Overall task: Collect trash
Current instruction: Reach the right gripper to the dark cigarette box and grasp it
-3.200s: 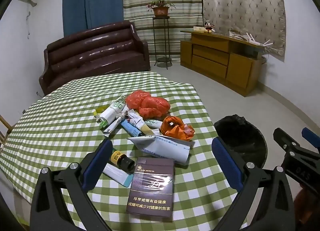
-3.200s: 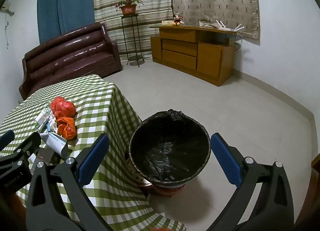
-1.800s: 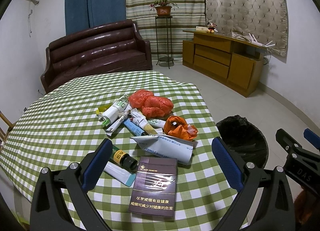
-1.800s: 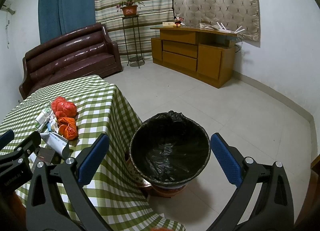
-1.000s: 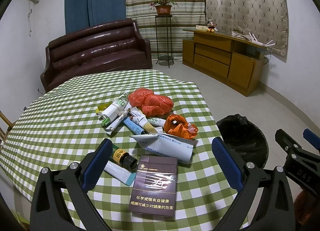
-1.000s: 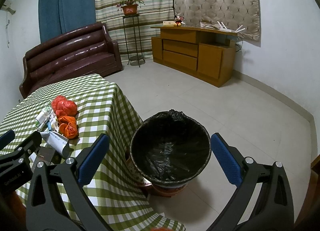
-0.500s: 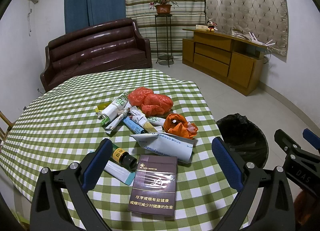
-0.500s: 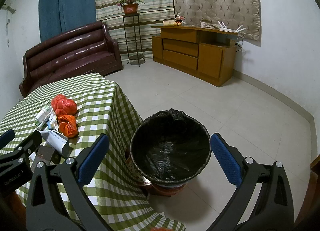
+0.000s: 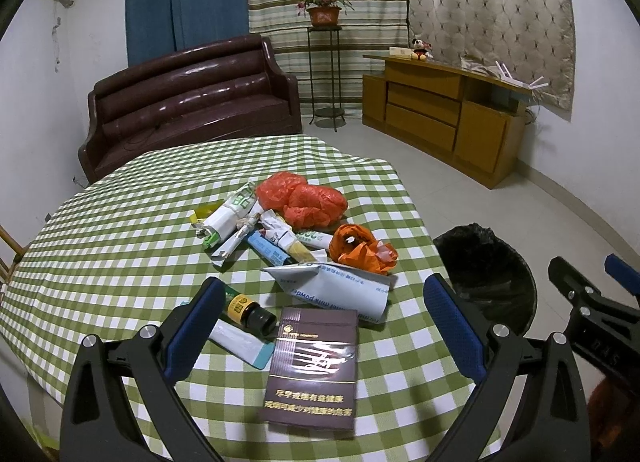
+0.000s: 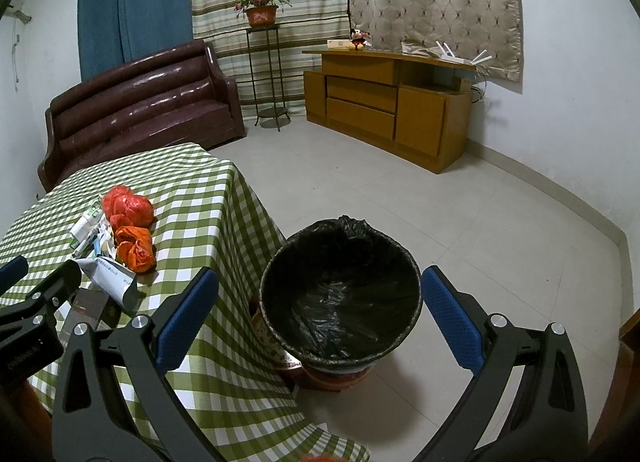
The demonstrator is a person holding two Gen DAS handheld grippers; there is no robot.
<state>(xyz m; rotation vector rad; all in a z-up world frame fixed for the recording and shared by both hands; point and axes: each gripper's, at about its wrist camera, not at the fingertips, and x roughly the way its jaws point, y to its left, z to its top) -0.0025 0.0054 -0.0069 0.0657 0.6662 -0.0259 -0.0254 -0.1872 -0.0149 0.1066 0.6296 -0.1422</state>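
I hold the left gripper (image 9: 322,326) spread wide and empty above the table's (image 9: 100,246) near edge, straddling the cigarette carton (image 9: 312,366), the closest item and likely first pick. The right gripper (image 10: 320,326) is likewise wide apart and empty, hovering over the lined bin (image 10: 340,294) beside the table's right edge. The trash pile lies mid-table: red plastic bags (image 9: 302,200), an orange bag (image 9: 360,248), a white pouch (image 9: 332,288), crumpled tubes (image 9: 240,222), and a small bottle (image 9: 250,312).
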